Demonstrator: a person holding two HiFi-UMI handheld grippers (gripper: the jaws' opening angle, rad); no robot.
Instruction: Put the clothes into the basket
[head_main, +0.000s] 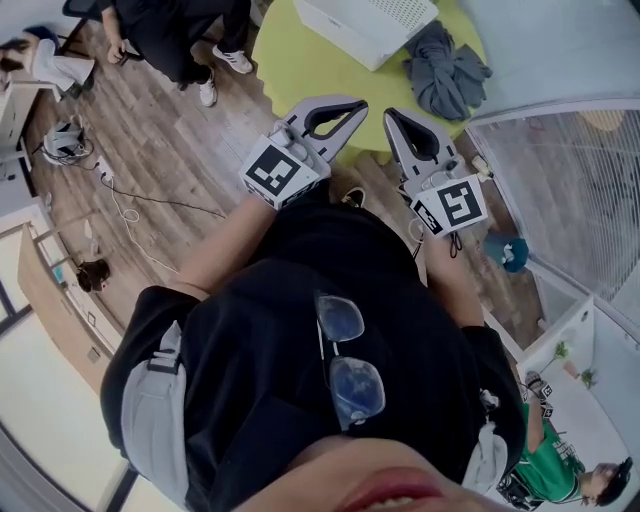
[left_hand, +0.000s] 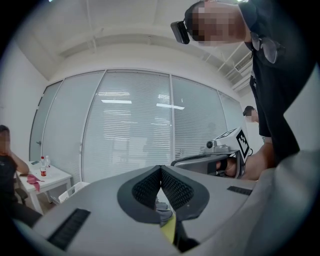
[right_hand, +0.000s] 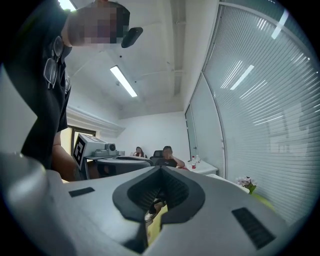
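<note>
Basket (head_main: 368, 25) on yellow table (head_main: 300, 60), grey clothes (head_main: 447, 70) beside it, left gripper (head_main: 352, 108) and right gripper (head_main: 393, 118) jaws closed, empty.

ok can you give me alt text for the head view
Seen from above, a person in black holds the left tongs and right tongs, both shut and empty, toward a yellow-green table bearing a grey heap of clothes and a white basket.

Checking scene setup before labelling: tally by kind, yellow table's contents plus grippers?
white basket: 1
grey clothes heap: 1 (pieces in it can't be told apart)
grippers: 2, left gripper and right gripper
Total: 4
</note>
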